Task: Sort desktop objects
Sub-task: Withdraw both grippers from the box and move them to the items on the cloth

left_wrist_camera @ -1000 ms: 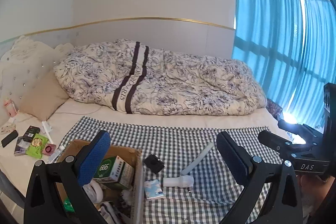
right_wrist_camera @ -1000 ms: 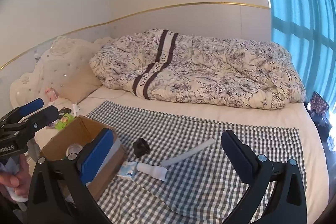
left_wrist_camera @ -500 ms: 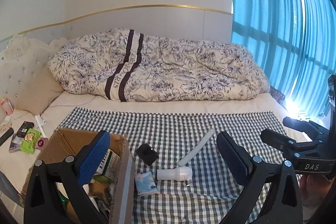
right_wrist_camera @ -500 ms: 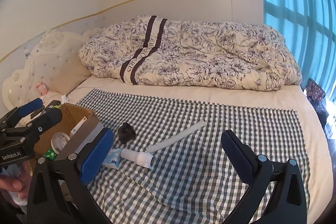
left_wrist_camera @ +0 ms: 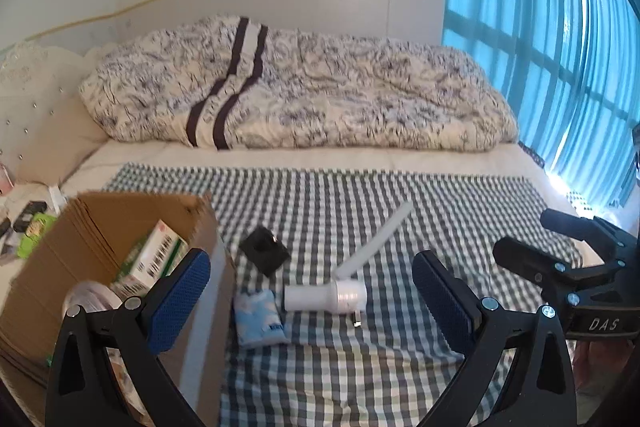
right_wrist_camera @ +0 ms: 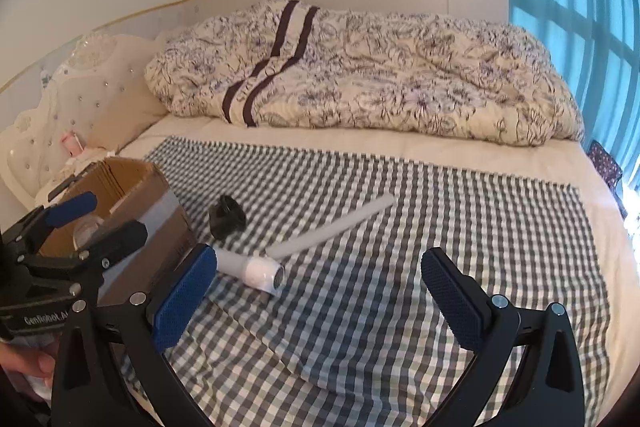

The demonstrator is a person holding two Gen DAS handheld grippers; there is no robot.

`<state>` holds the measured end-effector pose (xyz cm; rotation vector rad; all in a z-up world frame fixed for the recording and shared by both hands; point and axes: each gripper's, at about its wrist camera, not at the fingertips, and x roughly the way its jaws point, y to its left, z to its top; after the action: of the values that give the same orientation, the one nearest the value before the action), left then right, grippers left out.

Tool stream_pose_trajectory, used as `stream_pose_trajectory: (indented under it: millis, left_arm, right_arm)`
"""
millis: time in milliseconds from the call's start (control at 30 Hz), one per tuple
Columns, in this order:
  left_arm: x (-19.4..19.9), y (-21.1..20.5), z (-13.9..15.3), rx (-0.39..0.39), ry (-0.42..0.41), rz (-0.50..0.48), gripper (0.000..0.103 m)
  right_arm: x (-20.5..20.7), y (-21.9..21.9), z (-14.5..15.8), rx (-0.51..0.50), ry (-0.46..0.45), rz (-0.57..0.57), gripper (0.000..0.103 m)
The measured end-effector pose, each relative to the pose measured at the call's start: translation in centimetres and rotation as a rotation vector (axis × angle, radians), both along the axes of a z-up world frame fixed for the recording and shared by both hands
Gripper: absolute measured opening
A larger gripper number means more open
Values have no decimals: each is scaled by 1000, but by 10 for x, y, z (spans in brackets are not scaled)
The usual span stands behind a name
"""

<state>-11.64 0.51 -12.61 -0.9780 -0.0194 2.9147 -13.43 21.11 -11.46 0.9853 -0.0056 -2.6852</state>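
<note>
Cloth (right_wrist_camera: 440,247) bare right of tube (right_wrist_camera: 332,231)

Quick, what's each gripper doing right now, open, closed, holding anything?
Left gripper: open, holding nothing, above the checked cloth.
Right gripper: open, holding nothing.

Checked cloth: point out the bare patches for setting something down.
Free: the checked cloth right of the white tube, and the strip below the quilt. Crowded: beside the cardboard box, where the black piece, tissue pack and tube cluster.
</note>
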Motion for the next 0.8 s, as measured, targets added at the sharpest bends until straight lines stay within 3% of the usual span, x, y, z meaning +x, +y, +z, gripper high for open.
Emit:
stream_pose_trajectory:
  millis: [233,600,800]
  left_arm:
    - [-4,4,-43,4,-75,-22,103]
    - [-6,7,-97,22,-125,-44,103]
    - [-19,-5,-125,24,-182,4,78]
  right_arm:
    - [-14,3,-38,16,-58,-2,103]
    - [-28,2,-86,39,-116,41,103]
    - [-42,3,-102,33,-152,53,103]
